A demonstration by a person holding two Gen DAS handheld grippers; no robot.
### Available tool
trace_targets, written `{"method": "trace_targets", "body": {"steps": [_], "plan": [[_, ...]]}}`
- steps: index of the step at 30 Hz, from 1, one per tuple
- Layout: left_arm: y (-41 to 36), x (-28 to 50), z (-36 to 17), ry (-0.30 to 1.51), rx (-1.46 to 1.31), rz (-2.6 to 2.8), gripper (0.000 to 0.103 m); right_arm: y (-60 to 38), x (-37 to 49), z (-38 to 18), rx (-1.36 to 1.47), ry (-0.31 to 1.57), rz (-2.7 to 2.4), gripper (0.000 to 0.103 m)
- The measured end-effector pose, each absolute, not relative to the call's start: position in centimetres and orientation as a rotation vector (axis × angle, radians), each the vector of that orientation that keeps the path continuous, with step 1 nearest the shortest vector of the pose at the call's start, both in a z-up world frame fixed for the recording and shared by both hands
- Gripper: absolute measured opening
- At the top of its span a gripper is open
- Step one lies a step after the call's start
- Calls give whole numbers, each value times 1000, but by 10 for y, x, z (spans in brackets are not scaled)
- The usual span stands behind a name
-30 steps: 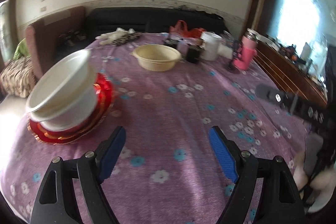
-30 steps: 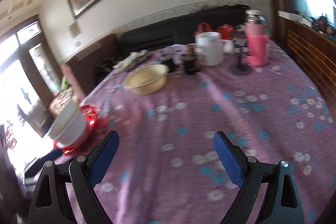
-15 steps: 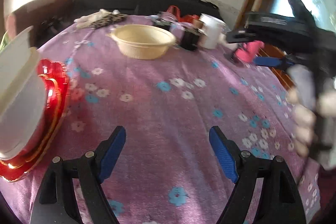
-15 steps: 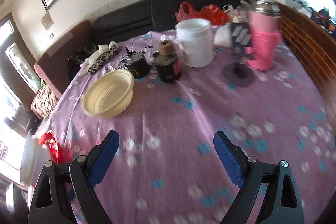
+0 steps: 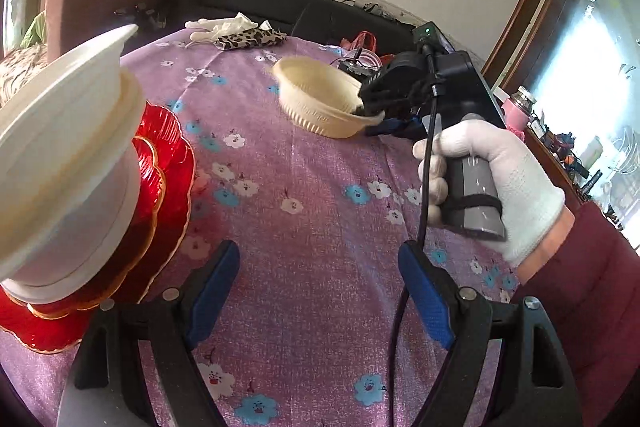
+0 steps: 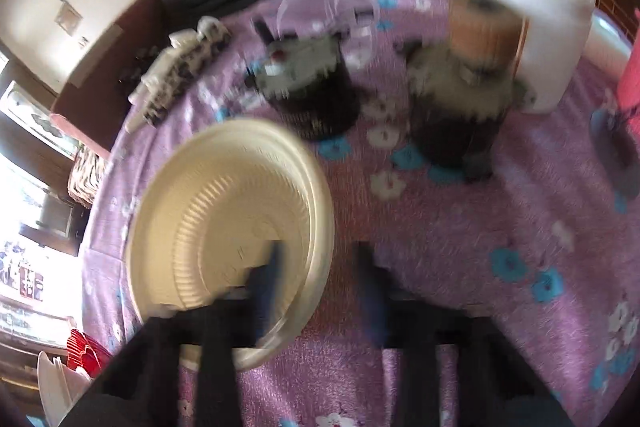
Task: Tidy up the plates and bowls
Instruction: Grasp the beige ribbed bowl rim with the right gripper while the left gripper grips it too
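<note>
A white-gloved right hand holds the black right gripper, fingers straddling a rim, not yet clamped; the blue-padded left gripper hovers with fingers spread wide.

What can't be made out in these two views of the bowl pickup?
- Right wrist view: motion blur hides whether the right hand-held gripper is closed on the cream ribbed plastic bowl.
- Left wrist view: that gripper's body covers the contact point on the bowl's rim.
- Left wrist view: the left edge cuts off the stacked white bowls on the red scalloped plates.
</note>
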State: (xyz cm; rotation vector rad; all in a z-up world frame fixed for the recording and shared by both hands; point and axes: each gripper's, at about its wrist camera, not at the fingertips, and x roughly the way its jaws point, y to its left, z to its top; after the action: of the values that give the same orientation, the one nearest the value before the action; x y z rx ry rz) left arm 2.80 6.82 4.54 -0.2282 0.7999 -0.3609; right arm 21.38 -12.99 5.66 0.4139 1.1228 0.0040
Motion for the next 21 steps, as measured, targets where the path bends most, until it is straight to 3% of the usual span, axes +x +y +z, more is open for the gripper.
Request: {"method": "trace_targets", "body": {"steps": [6,14,15,17,18,19,21], "plan": [[69,29,44,800,-241,-376,81,-137,175,66,385,1143,-3,17],[67,33,51,855,-276,-426,81,-165,83,80,364,1169,45,19],[64,35,55,866,-269,-432,81,-167,76,80,368,1158,48,24],[59,42,63,871,-268,-432,81,-177,57,79,411,1090,51,43],[58,48,67,868,-263,-424,81,-180,52,78,429,1070,50,59],[55,52,72,865,-250,-407,81,-185,46,77,466,1032,51,65],[48,67,79,872,-225,-378,81,-190,41,76,509,968,56,65]]}}
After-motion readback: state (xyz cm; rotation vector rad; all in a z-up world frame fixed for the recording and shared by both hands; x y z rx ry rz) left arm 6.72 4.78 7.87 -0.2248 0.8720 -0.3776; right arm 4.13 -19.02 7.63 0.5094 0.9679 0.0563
